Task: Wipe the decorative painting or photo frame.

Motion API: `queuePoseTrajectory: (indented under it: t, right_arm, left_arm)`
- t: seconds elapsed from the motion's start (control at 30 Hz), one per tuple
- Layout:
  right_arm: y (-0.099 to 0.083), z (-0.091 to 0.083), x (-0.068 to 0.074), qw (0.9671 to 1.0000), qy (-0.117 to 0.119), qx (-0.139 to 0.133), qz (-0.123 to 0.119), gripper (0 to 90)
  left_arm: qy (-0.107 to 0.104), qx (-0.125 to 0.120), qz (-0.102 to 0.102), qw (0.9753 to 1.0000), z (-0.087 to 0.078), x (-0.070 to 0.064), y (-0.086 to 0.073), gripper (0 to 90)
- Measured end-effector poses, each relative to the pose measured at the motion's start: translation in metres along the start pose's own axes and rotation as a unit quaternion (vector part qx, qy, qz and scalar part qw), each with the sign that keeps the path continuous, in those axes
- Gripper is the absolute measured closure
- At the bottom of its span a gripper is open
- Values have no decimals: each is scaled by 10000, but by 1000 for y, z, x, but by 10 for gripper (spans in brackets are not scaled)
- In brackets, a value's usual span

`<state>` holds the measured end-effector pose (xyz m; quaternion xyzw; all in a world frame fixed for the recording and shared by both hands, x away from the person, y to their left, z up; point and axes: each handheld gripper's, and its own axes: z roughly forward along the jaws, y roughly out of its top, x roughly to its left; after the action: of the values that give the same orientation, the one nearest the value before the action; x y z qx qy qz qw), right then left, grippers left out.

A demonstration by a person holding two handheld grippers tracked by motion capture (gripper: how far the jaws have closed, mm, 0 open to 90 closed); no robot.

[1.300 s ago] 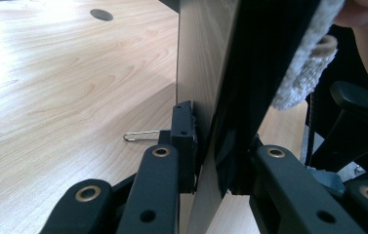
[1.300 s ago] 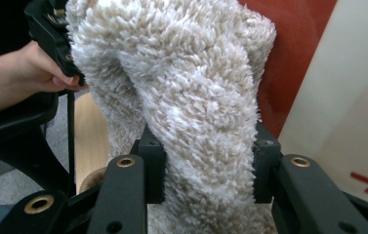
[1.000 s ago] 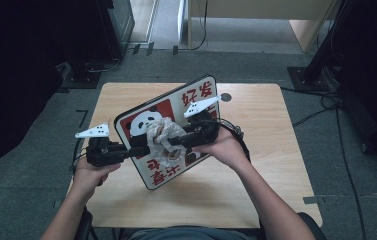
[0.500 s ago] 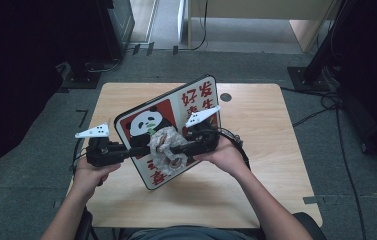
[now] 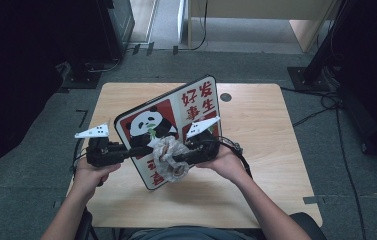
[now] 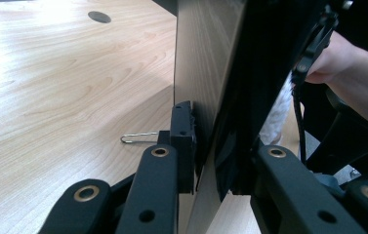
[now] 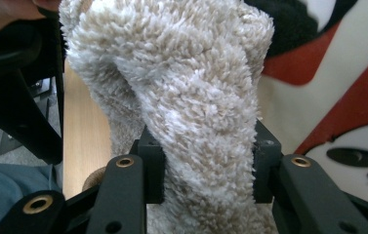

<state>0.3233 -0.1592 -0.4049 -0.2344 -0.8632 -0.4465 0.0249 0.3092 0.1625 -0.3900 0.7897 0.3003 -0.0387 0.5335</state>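
On the wooden table (image 5: pixel 256 150) we hold a panda sign board (image 5: pixel 176 125) tilted up on its lower edge, a round cable hole (image 5: pixel 225 97) lying beyond it and dark cables (image 5: pixel 326 107) trailing over the floor to our right; behind the board's edge a thin wire clip (image 6: pixel 137 137) rests on the tabletop; our left gripper (image 6: pixel 211 161) pinches the board's edge between nearly closed jaws; our right gripper (image 7: pixel 206 165) clamps a fluffy beige cloth (image 7: pixel 186 92), bunched and pressed against the board's printed face.
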Motion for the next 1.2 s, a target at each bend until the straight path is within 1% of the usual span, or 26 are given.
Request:
queuePoseTrajectory:
  t: [0.1, 0.2, 0.27, 0.47, 0.53, 0.63, 0.73, 0.77, 0.8, 0.9, 1.03, 1.2]
  right_arm:
    - [-6, 3, 0, 10000, -11, -8, 21, 608]
    - [-12, 6, 0, 10000, -29, -48, -62, 606]
    - [-16, 8, 0, 9999, -34, -71, -64, 606]
    - [-24, 12, -1, 10000, -27, 34, -12, 606]
    - [-27, 14, -1, 10000, -42, 14, -38, 606]
    - [-30, 15, -1, 10000, -55, 51, -7, 605]
    - [-35, 18, -1, 10000, -62, 69, -22, 605]
    - [-36, 18, 0, 9999, -69, 97, 15, 605]
    - [-37, 19, -1, 9999, -100, 119, -30, 605]
    - [-41, 22, -1, 9998, -114, 185, -12, 604]
    - [-48, 25, -4, 9995, -40, 297, 33, 604]
    - [-55, 30, -5, 9988, -34, 471, 103, 604]
  left_arm:
    - [5, 12, 19, 10000, 0, -1, 0, 779]
    - [5, -3, -18, 10000, 0, -1, 0, 778]
    - [2, -1, -21, 10000, 0, 0, 0, 778]
    - [18, -1, -6, 10000, 0, -1, 0, 777]
    - [26, 0, -3, 10000, 0, -1, 0, 777]
    - [36, 8, 10, 10000, 0, -1, 0, 778]
    - [32, 38, -65, 10000, 0, -1, 1, 775]
    - [29, 39, -84, 10000, 0, -1, 1, 774]
    - [43, 42, -66, 10000, 0, -1, 1, 775]
    - [60, 49, -31, 10000, 0, -2, 1, 777]
    - [59, 48, -38, 10000, 0, -1, 1, 776]
    - [115, 82, -15, 9999, 0, -2, 1, 773]
